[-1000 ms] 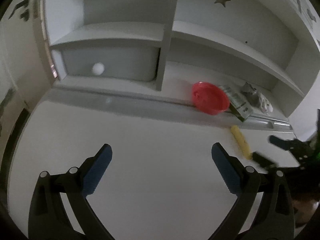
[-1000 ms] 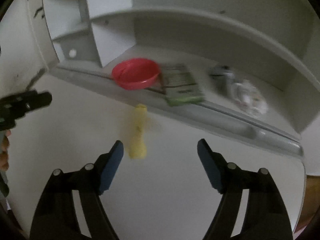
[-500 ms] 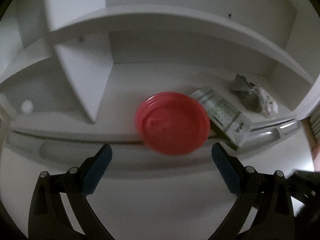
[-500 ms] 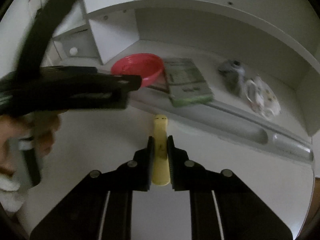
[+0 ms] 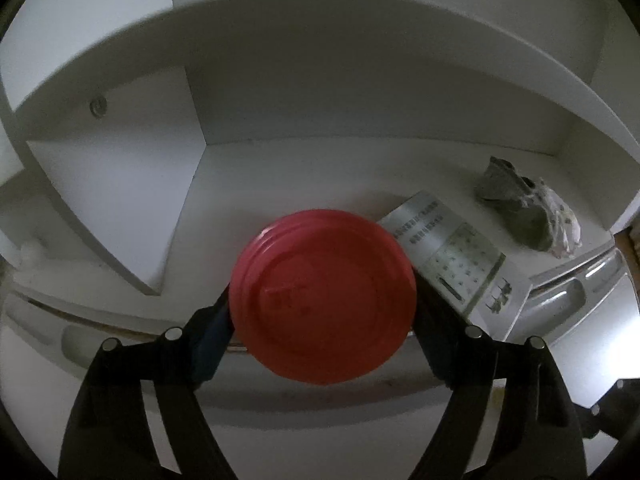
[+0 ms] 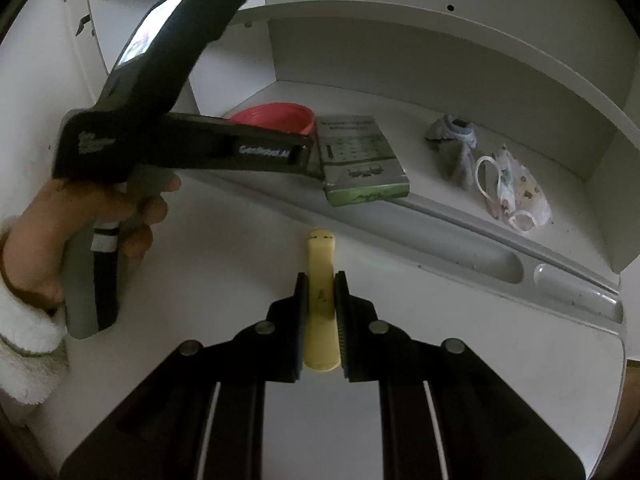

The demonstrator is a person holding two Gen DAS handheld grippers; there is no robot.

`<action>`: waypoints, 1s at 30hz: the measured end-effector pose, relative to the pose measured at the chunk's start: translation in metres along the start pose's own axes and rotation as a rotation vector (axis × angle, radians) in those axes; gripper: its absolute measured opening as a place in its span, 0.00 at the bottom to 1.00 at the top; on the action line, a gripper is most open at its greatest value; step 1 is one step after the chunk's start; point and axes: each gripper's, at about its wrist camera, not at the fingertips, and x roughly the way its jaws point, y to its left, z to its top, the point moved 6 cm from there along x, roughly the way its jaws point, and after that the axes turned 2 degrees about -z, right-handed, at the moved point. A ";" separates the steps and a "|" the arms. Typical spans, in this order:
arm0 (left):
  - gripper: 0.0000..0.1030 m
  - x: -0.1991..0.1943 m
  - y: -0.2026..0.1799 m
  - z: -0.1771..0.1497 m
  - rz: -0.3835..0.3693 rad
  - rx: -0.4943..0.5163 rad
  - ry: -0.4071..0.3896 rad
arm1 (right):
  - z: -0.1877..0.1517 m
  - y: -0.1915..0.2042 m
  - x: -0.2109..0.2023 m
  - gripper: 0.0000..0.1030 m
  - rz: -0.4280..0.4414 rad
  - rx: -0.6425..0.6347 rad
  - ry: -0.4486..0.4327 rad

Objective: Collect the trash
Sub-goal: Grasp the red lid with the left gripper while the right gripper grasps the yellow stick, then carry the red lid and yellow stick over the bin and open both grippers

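On the low shelf [image 5: 280,184] at the back of the bench [image 6: 208,264], the left gripper [image 5: 323,312] is reaching in level, its jaws pressing on either side of the red lid [image 5: 323,296]. Lid is sitting flat side toward the camera, at the shelf's front lip. Jaws closed onto the lid's rim; whether it is lifted off the shelf, cannot tell.

From the right wrist view, the person's left hand [image 6: 76,232] is wrapping the gripper's pistol handle at far left, fingers curled round the grip, a white fleecy cuff [image 6: 24,344] at the wrist. The tool's black body is pointing right and into the shelf toward the lid.

Just right of the lid, touching or near touching, a green-and-white booklet [image 6: 360,160] is lying flat, one corner overhanging the shelf edge. Further right, well apart, a crumpled grey rag [image 6: 456,148] and beside it a patterned face mask [image 6: 516,196] with white ear loops.

Centre front, the right gripper [image 6: 321,312] is coming in low over the bench, jaws clamped on the yellow strip [image 6: 320,292], a narrow pale piece lying lengthwise between the pads, its far end poking out toward the shelf. Right of it, a long pen groove [image 6: 500,268] is running along the bench's rear edge.
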 end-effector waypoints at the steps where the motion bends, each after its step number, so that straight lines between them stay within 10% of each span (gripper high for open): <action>1: 0.76 -0.003 0.000 -0.002 -0.013 -0.005 -0.001 | 0.000 -0.001 0.000 0.13 0.002 0.006 0.000; 22: 0.77 -0.115 -0.010 -0.039 -0.054 0.008 -0.090 | -0.042 -0.025 -0.071 0.13 -0.053 0.098 -0.051; 30: 0.77 -0.163 -0.089 -0.090 -0.262 0.086 -0.058 | -0.102 -0.066 -0.151 0.13 -0.092 0.260 -0.161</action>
